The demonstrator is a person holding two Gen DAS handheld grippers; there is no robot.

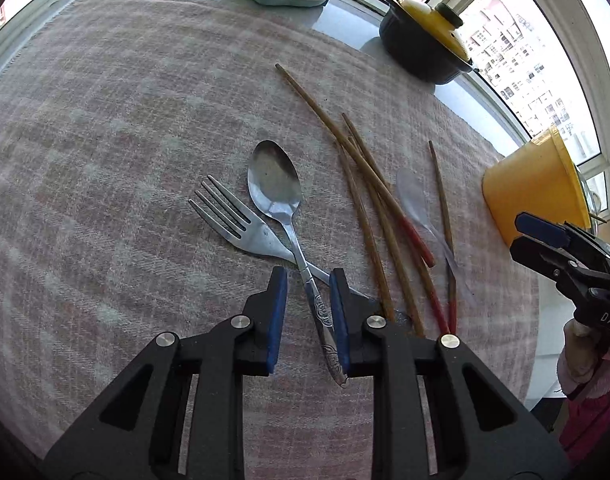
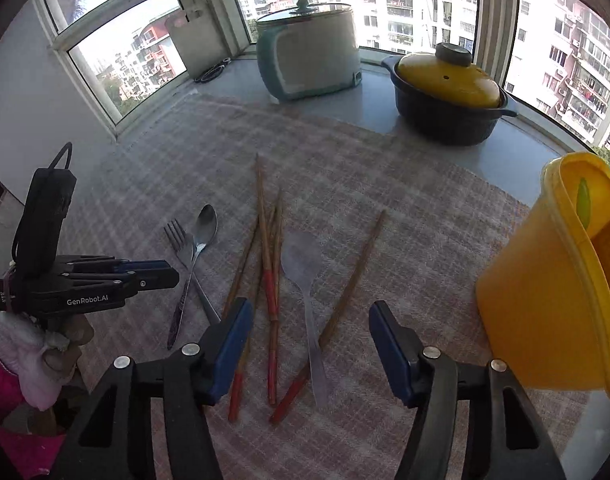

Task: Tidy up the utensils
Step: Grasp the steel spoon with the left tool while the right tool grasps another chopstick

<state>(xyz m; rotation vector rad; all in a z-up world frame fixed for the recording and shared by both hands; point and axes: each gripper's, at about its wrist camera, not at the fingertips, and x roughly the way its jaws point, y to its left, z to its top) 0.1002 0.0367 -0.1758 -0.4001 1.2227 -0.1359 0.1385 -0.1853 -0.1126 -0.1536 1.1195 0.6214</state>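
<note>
The left tool (image 1: 308,276) sits low over the cloth-covered bench (image 1: 105,128) with its pads narrowly apart on either side of the spoon (image 1: 283,204), whose handle runs lengthwise through the gap, crossing over the fork (image 1: 241,226), bowl pointing away; the pads do not look pressed on it yet. The right tool (image 2: 311,320) is spread wide above the chopsticks (image 2: 271,280) and a clear plastic spoon (image 2: 305,276), gripping nothing. The left hand is plainly nearer the spoon, while the yellow tub (image 2: 545,288), a likely holder, stands to the right.
</note>
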